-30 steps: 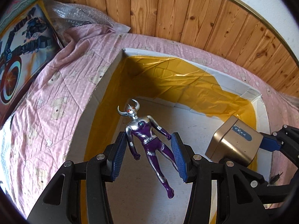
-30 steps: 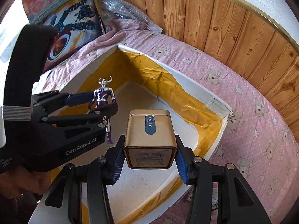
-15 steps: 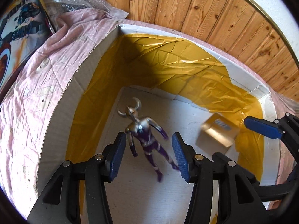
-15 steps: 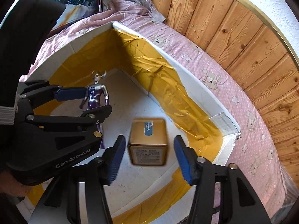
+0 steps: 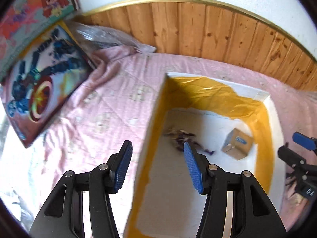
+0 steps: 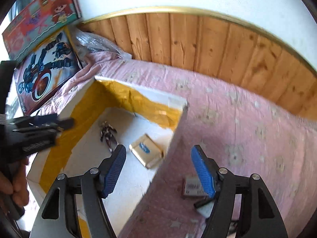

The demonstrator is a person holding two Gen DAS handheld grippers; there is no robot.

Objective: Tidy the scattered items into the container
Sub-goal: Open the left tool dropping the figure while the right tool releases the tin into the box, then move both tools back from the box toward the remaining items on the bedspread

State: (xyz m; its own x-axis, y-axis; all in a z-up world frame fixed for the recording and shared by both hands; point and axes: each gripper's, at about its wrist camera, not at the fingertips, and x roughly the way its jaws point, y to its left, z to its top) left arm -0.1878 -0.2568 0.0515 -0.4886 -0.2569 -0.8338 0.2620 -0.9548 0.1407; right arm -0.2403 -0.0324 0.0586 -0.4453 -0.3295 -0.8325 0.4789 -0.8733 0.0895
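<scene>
The white box [image 5: 275,119], lined with yellow foil on its inner walls, sits on a pink bedspread [image 5: 111,107] and fills the right half of the left wrist view. On its white floor lie two things: a purple and silver toy figure [image 5: 180,136], blurred here, near the middle of the frame, and to its right a gold tin [image 5: 236,143] with a blue label, tipped on one corner close to the yellow wall. The two are apart from each other.

In the right wrist view the same box [image 6: 142,88] takes up the left half. The toy figure [image 6: 108,131] lies flat on the floor at centre left, and the gold tin [image 6: 147,150] lies just right of it, against the box's near wall.

The left hand-held gripper [image 5: 156,166] is at the lower centre of its own view, above the box's left wall; its blue pads are spread wide and opening further, with nothing between them. The right hand-held gripper [image 6: 158,170] is likewise spread and opening, empty, straddling the box's right wall at the lower centre of its frame. Part of a hand [image 6: 13,186] shows at the lower left edge.

Outside the box, on the bedspread at the lower right of the right wrist view, lies a small packet with a barcode [image 6: 191,185], partly hidden by the gripper's pad. Two picture boxes [image 5: 45,91] lean at the upper left.
</scene>
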